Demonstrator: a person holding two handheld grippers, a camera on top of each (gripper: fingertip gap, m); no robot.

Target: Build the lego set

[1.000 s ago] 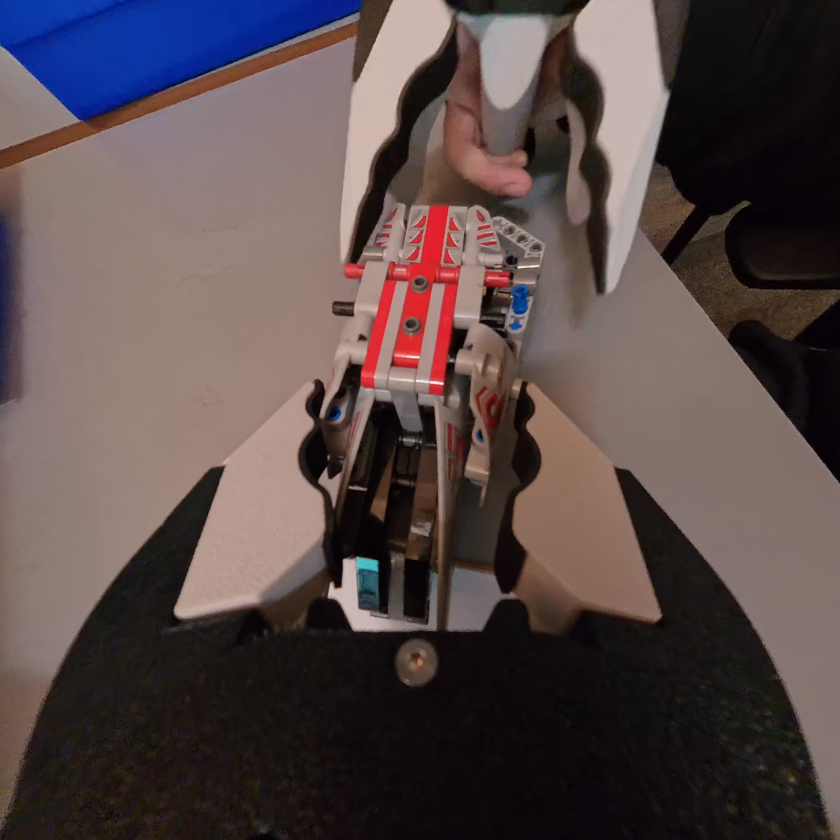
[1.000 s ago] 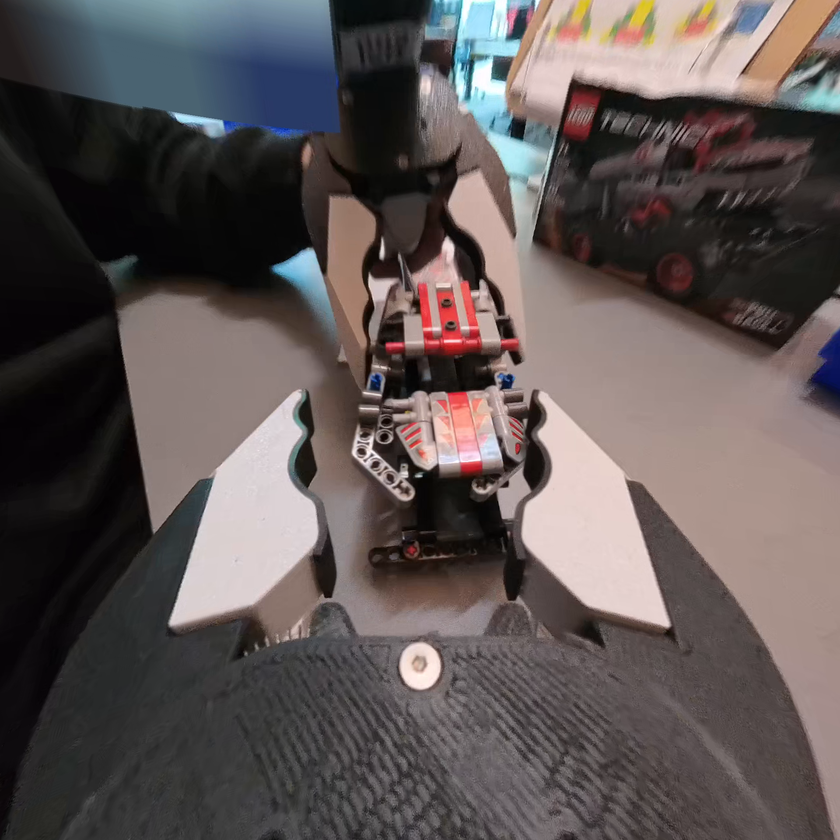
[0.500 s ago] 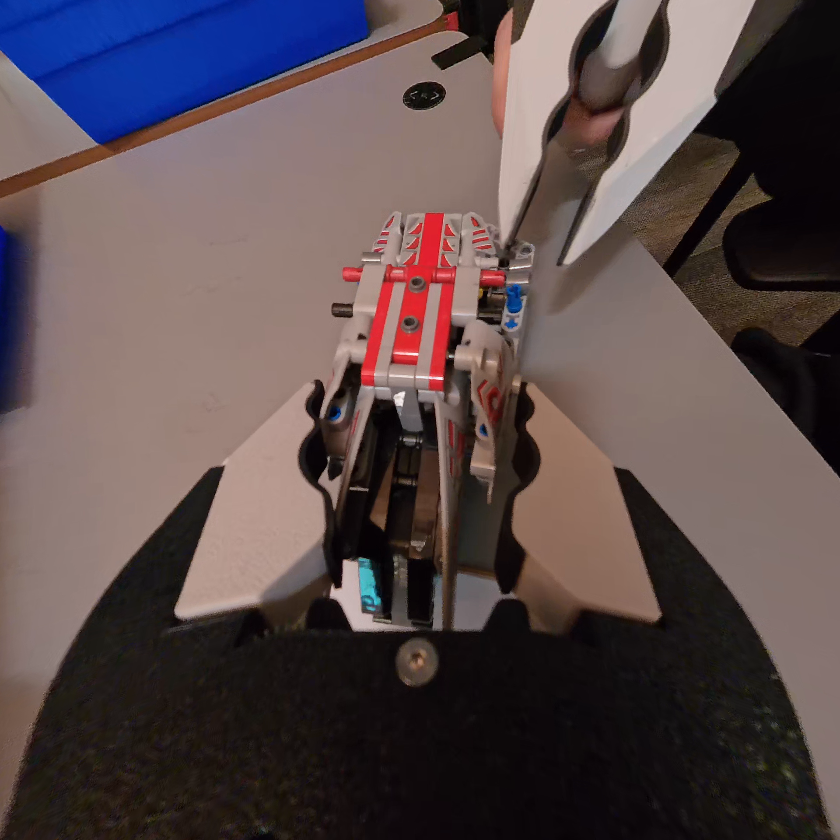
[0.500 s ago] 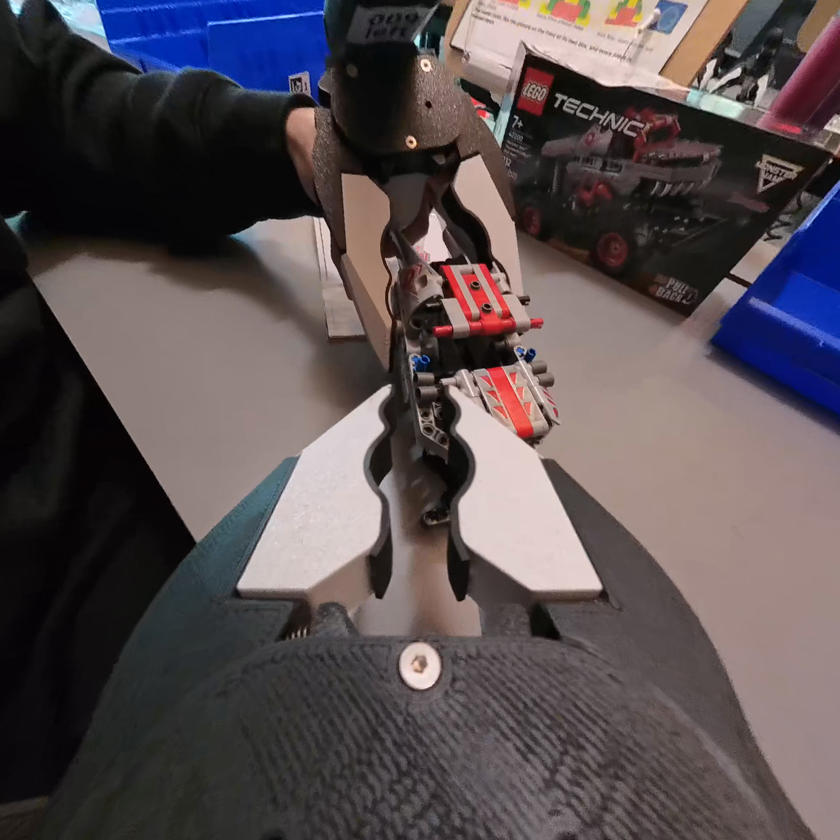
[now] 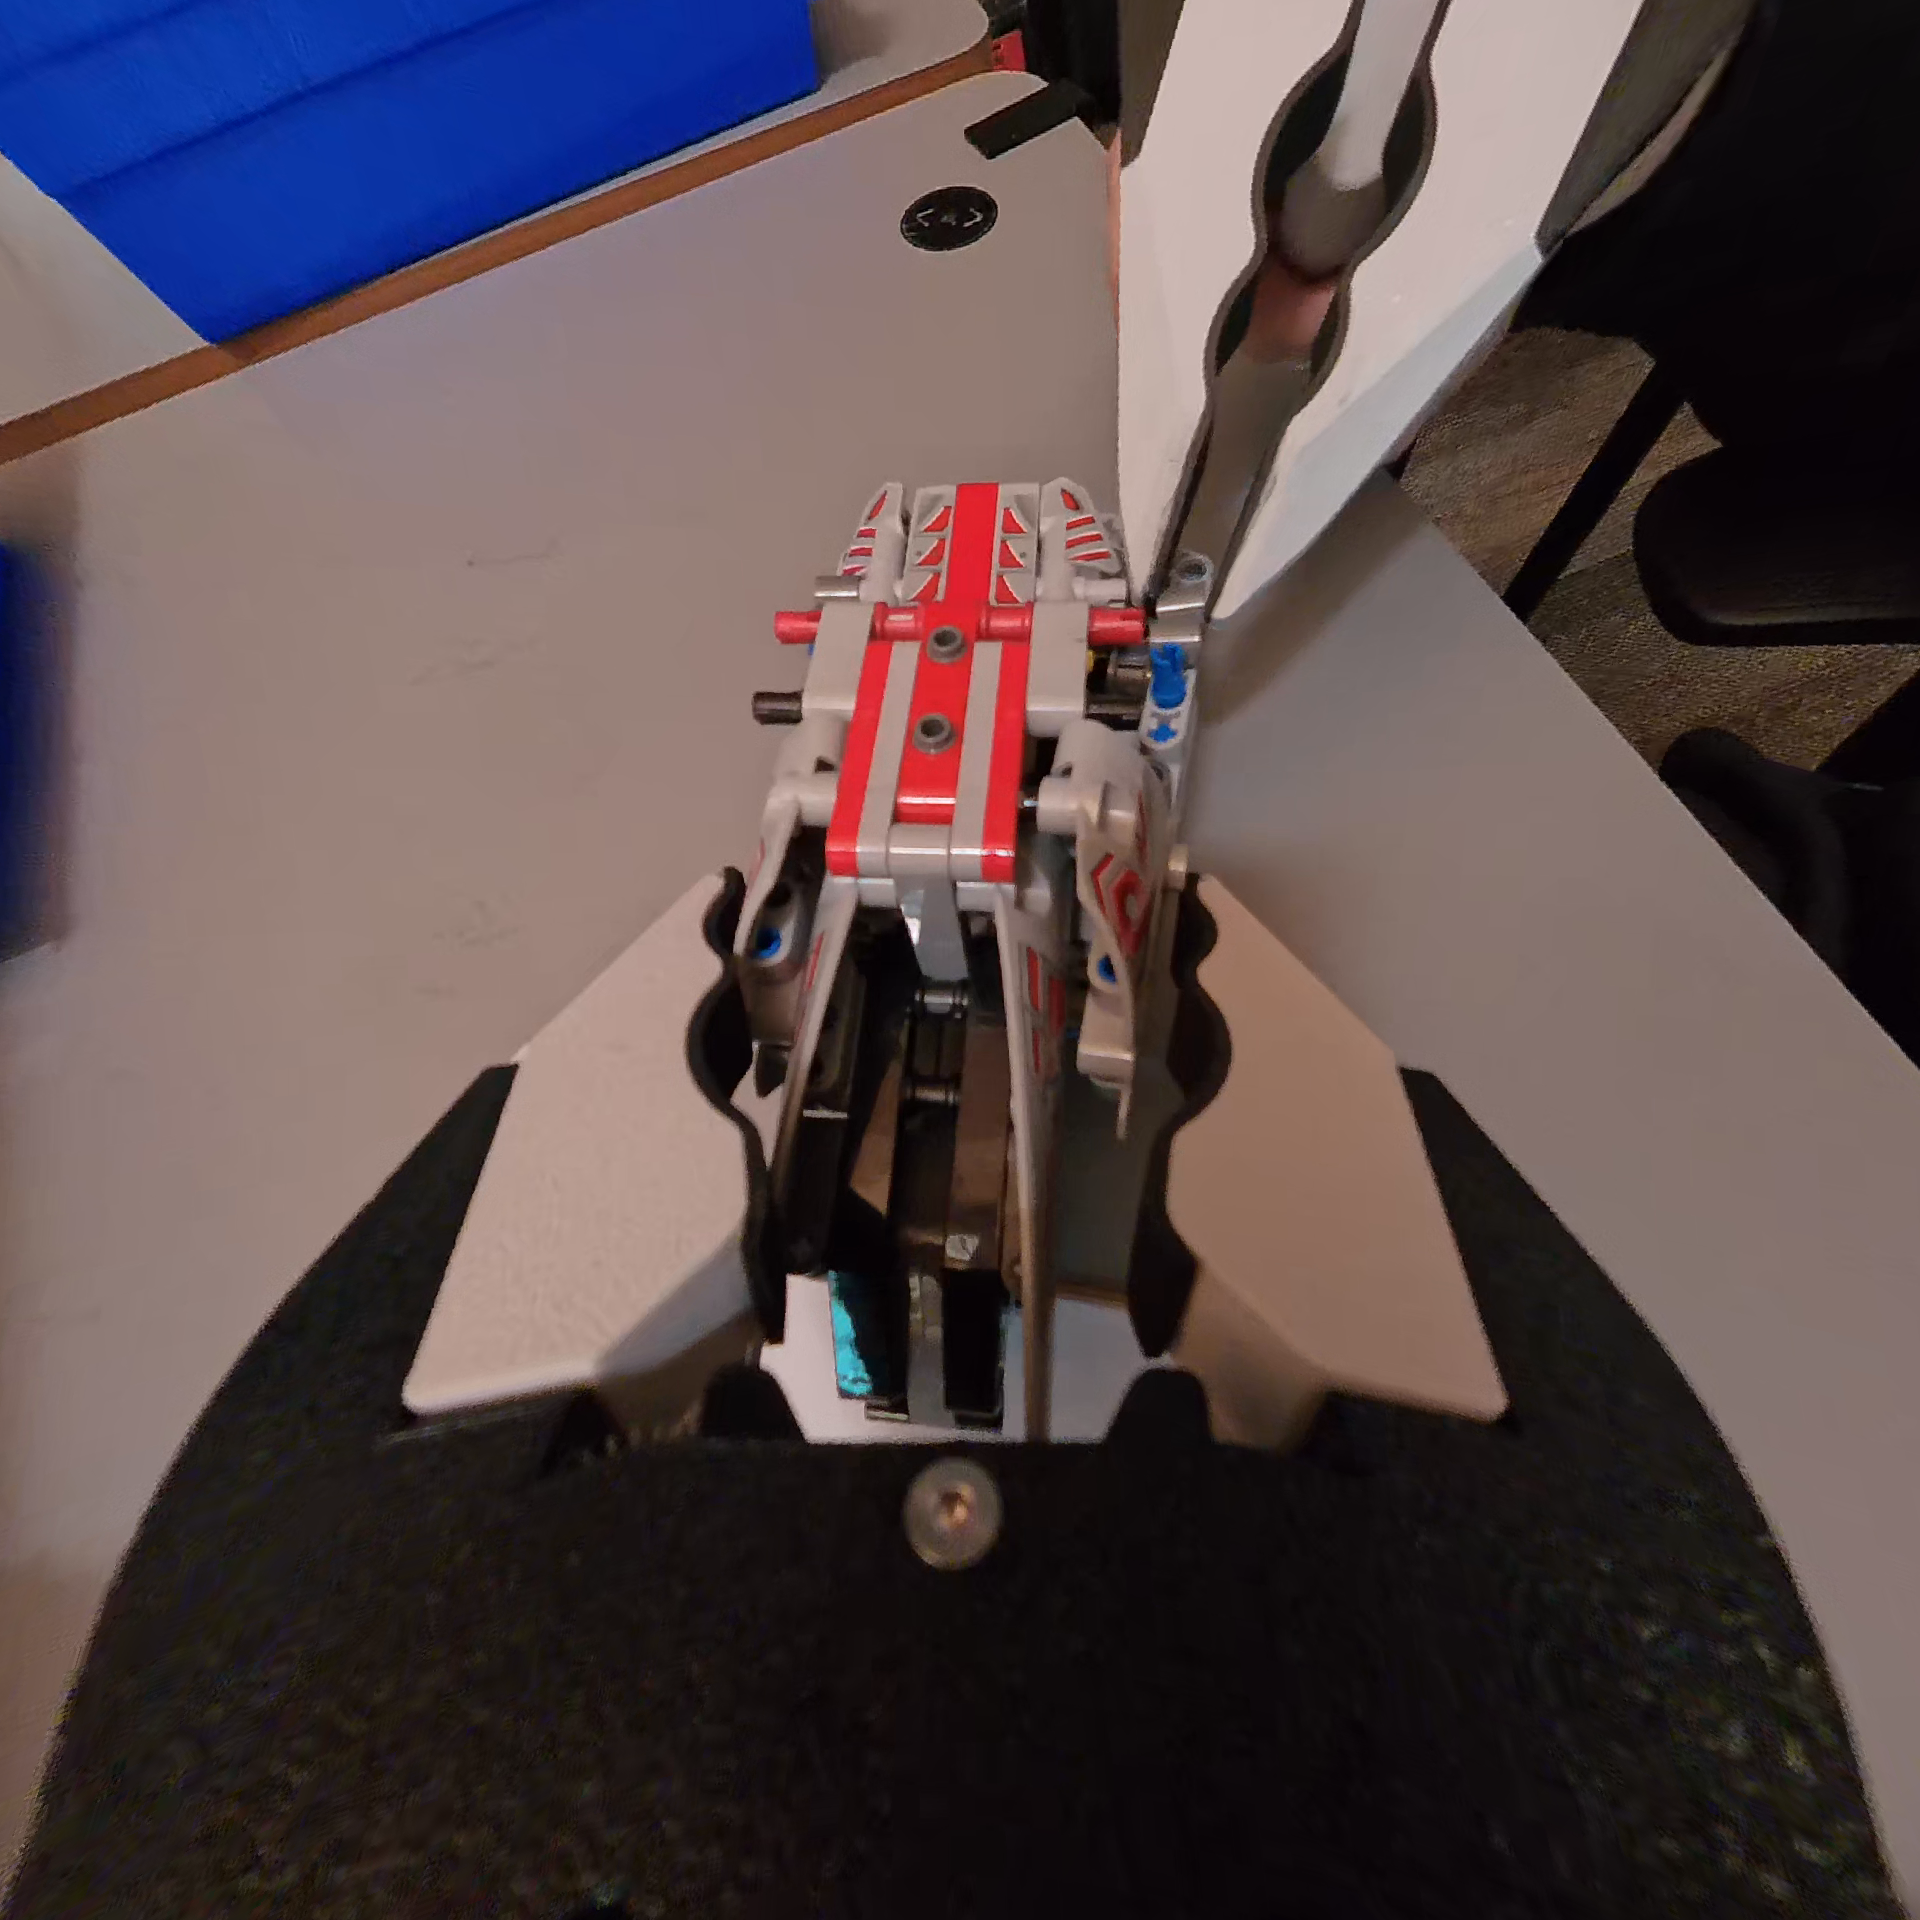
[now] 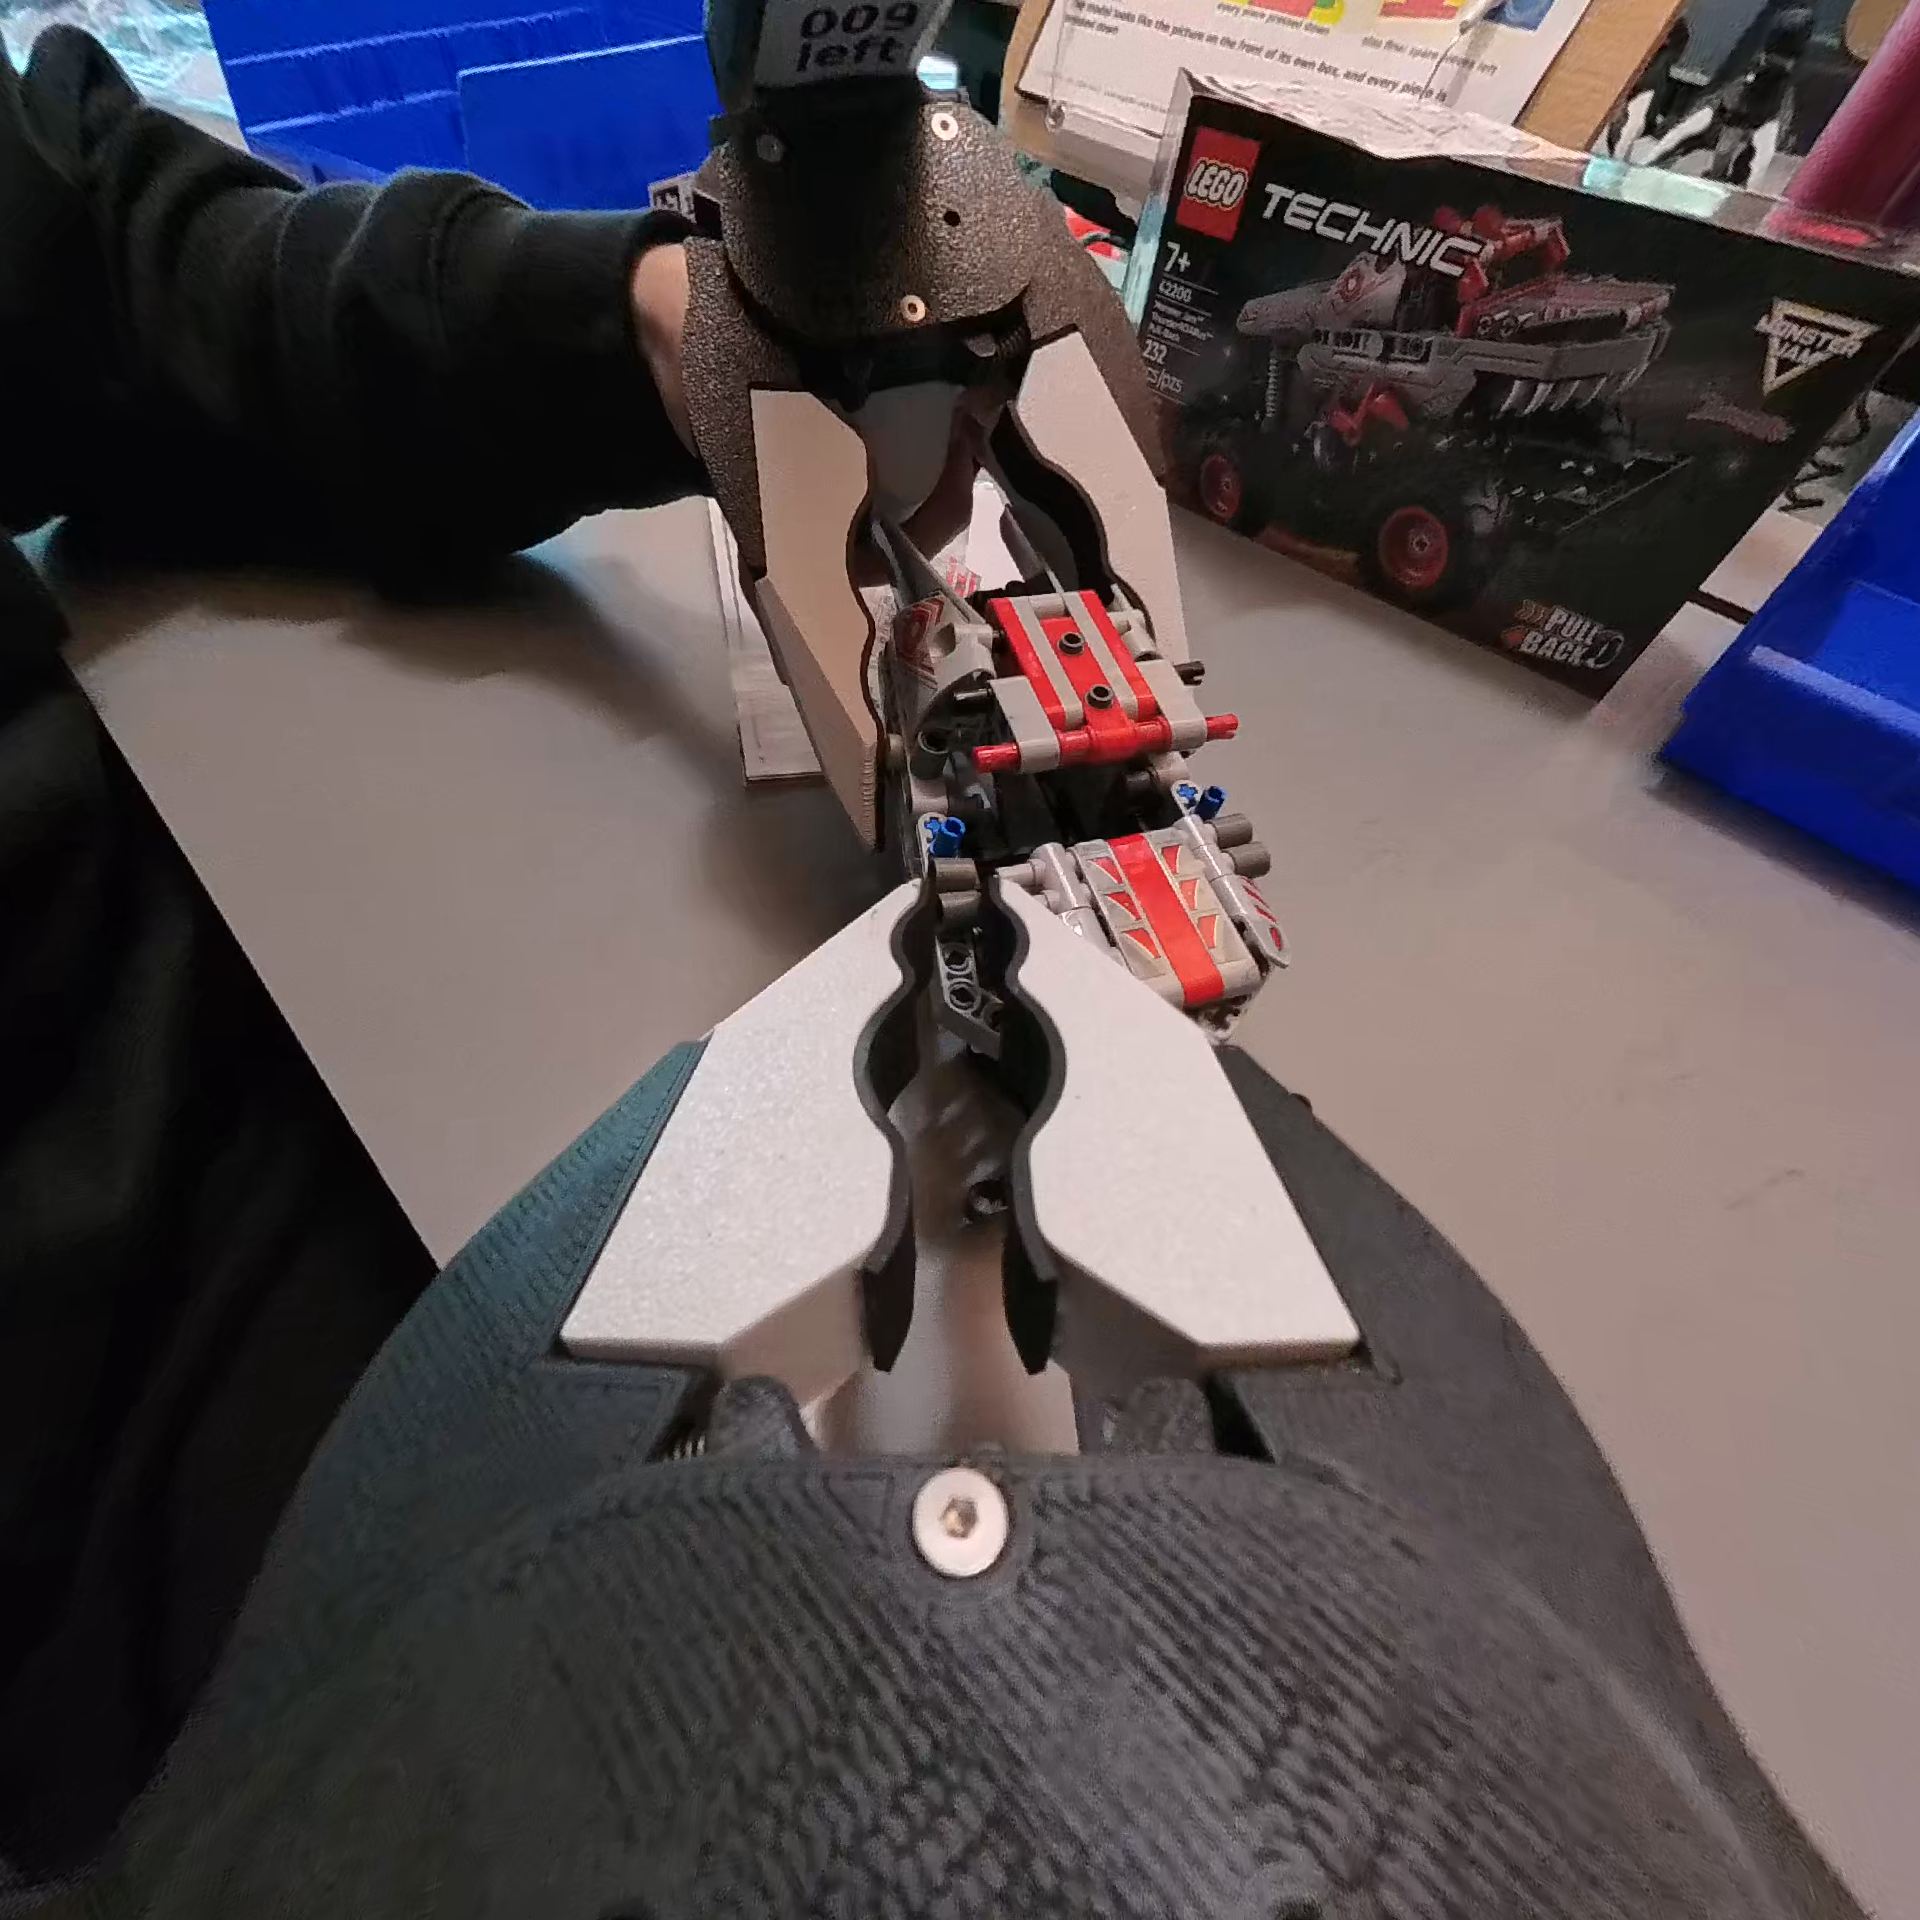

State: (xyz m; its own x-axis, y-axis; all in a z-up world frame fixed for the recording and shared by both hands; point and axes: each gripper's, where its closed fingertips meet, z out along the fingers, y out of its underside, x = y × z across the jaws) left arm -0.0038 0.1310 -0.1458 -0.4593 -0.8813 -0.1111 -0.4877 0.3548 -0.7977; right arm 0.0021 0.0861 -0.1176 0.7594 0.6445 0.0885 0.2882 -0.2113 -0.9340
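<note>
**Grey desk, half-built truck held at both ends**

Grey and mostly bare, the desk [image 6: 1558, 1039] carries one partly built lego model [image 5: 935, 748], with one set box [image 6: 1507, 343] standing beyond the left claw and blue bins [image 6: 1808, 686] off to the side.

The left claw [image 5: 956, 997] is clenched on the rear of the model, whose black and grey bodywork runs back between its fingers. The right claw [image 6: 961, 935] has its fingers drawn nearly together on a grey perforated beam [image 6: 961, 966] at the model's front corner; it appears to be gripping it, probably pressing or adjusting that piece.

Progress looks middling. Done: chassis, one red-striped roof panel [image 6: 1091, 675] and one striped nose panel [image 6: 1164, 914]. Left, judging by the truck pictured on the box: no wheels show on the model. Two blue pins [image 6: 943, 831] stick out behind the nose, one on each side. No loose parts are visible near either claw.
</note>
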